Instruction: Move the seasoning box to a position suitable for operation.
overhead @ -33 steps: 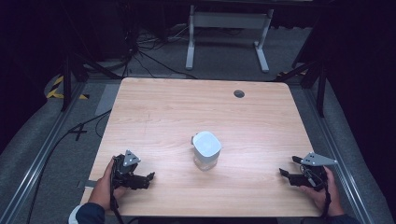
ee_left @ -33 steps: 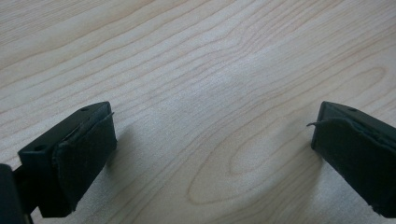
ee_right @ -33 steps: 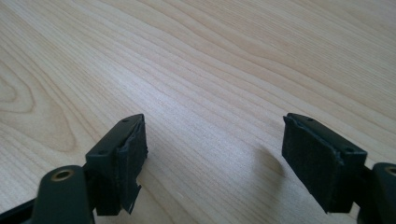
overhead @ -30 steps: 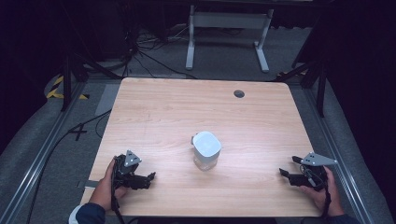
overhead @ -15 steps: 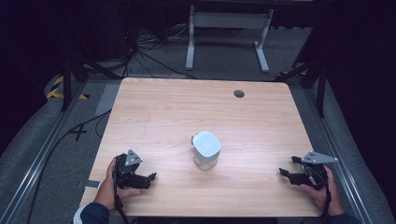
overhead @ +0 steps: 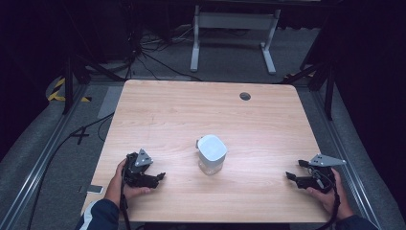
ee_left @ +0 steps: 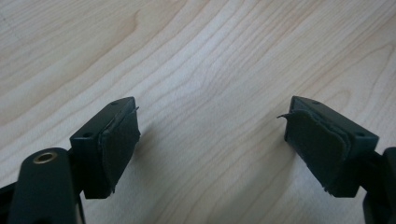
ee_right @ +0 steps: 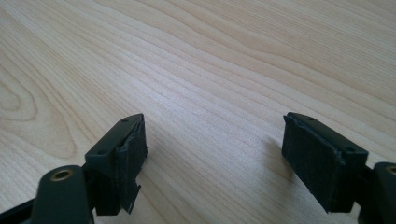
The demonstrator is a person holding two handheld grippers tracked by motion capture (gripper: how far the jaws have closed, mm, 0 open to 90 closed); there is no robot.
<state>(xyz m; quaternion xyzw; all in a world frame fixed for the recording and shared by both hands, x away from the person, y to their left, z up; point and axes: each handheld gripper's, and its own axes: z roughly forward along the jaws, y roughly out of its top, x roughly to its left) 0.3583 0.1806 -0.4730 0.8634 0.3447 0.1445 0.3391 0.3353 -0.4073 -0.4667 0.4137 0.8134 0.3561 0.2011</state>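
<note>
A clear container with a white square lid [overhead: 211, 152] stands near the middle of the wooden table [overhead: 191, 110]. My left gripper [overhead: 160, 176] rests low at the front left, held by a hand, and points right toward the container from a short way off. In the left gripper view its jaws stand wide apart [ee_left: 210, 135] over bare wood, with nothing between them. My right gripper [overhead: 289, 175] sits at the front right, pointing left. Its jaws are also spread wide [ee_right: 212, 149] above bare wood and hold nothing.
A dark round grommet hole [overhead: 245, 96] lies near the table's far edge. Beyond the table stands a white metal frame [overhead: 233, 28] on a grey floor with cables [overhead: 143, 52]. A small flat object [overhead: 94, 189] lies on the floor beside the left front corner.
The left hand and its gripper have shifted slightly and turned a little. The right gripper and the container have stayed put.
</note>
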